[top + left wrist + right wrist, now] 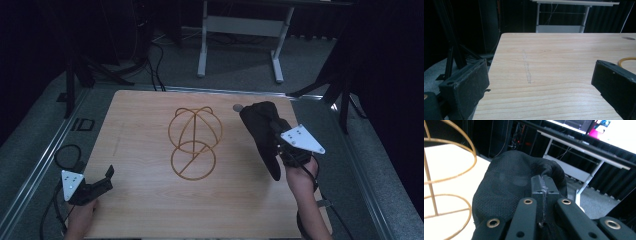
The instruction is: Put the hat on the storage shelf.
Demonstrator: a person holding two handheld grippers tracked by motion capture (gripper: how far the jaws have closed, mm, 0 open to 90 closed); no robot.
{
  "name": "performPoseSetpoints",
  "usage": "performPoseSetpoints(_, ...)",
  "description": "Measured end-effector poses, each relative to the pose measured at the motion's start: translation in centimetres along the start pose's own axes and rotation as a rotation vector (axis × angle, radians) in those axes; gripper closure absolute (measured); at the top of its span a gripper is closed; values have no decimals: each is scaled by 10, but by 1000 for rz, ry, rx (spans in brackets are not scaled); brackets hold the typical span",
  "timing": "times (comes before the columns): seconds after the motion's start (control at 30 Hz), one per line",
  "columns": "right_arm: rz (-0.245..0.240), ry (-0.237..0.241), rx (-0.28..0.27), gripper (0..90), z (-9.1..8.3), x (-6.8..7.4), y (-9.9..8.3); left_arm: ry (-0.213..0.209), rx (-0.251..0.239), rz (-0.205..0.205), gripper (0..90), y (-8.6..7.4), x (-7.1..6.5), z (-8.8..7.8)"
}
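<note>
While I held the black cap (261, 131) lifted: hanging unfinished.
Right gripper (543, 195) clamped on it; wire stand (194, 142) bare; left gripper (100, 184) wide, empty.

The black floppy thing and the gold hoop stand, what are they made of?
The black floppy thing looks like woven mesh fabric: dotted weave, soft folds, clamped in the right hand-held gripper. The gold hoop stand seems to be thin metal wire, though painted plastic is possible.

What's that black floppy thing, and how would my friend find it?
Start at the wooden table and find the gold wire stand in its middle. Right of it, the right tongs pinch a black mesh cap. It's the one soft, dark thing, hanging limp.
</note>
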State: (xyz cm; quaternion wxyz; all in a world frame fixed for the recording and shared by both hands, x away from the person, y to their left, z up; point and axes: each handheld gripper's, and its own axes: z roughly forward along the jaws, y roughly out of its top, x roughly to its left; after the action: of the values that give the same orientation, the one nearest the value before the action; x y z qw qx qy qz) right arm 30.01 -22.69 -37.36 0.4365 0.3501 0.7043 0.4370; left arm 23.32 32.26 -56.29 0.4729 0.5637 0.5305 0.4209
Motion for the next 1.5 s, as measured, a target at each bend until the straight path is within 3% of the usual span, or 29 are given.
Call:
performPoseSetpoints(0.23, -17, 1, -47, 897, -5, -3, 25, 0, 0, 3, 17, 0, 0, 0)
performPoseSetpoints(0.47, -39, 17, -99, 897, -8, 4, 48, 0, 0, 3, 17, 0, 0, 0)
performPoseSetpoints(0.9, -82, 65, -142, 897, 1, 28, 77, -4, -2, 1, 17, 0, 0, 0)
performPoseSetpoints(1.5, -157, 141, -183, 896, 16, 73, 105, -10, -3, 4, 17, 0, 0, 0)
